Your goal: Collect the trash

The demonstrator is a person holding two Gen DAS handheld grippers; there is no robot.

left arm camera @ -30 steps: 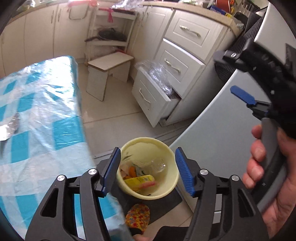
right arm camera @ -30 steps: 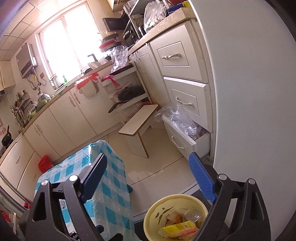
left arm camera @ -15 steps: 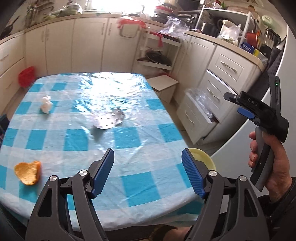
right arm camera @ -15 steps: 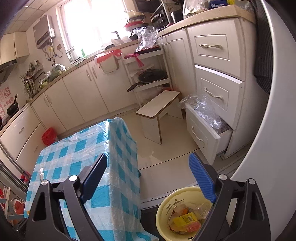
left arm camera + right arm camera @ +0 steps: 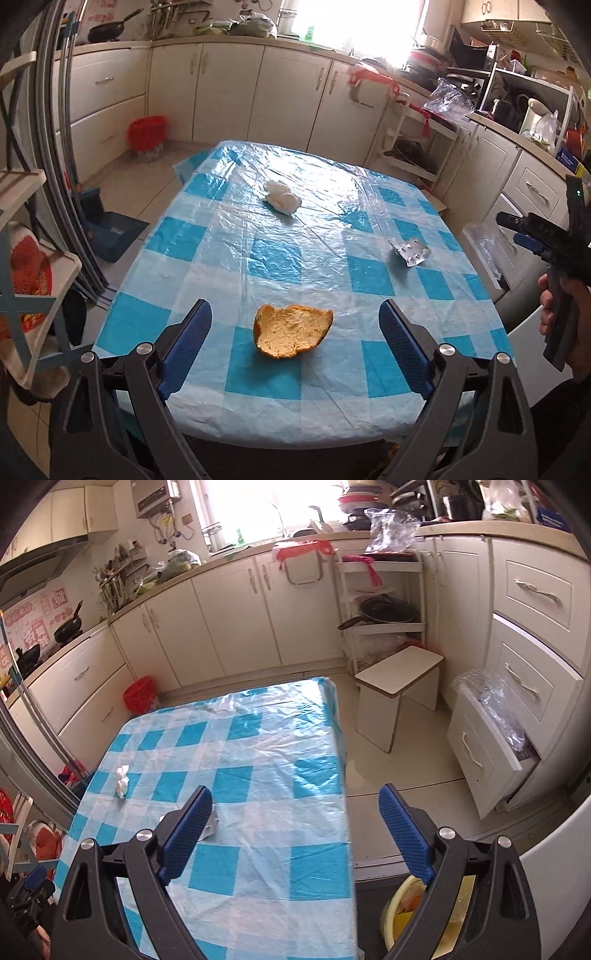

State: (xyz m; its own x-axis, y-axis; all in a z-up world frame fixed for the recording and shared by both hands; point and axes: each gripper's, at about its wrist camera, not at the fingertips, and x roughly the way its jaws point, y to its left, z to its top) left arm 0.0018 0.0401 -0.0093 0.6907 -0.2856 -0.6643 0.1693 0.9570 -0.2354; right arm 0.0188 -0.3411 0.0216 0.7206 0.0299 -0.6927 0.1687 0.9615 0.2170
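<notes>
An orange peel [image 5: 291, 330] lies near the front edge of the blue checked table [image 5: 280, 258]. My left gripper [image 5: 293, 343] is open and empty, hovering with the peel between its fingers in view. A crumpled white tissue [image 5: 282, 197] lies farther back and a silver pill blister [image 5: 412, 252] lies at the right. My right gripper [image 5: 295, 830] is open and empty above the table's right side; it shows in the left wrist view [image 5: 554, 258]. The tissue [image 5: 122, 781] and the blister [image 5: 210, 825], partly hidden by a finger, show in the right wrist view. The yellow trash bin [image 5: 397, 915] stands on the floor.
White kitchen cabinets [image 5: 258, 620] line the walls. A small white stool [image 5: 399, 694] stands past the table. An open drawer with a plastic bag [image 5: 487, 731] juts out at the right. A red basket [image 5: 147, 131] sits on the floor.
Both views have swung left from the yellow bin to the table. The orange peel now sits between my left gripper's fingers. Both grippers stay open.
</notes>
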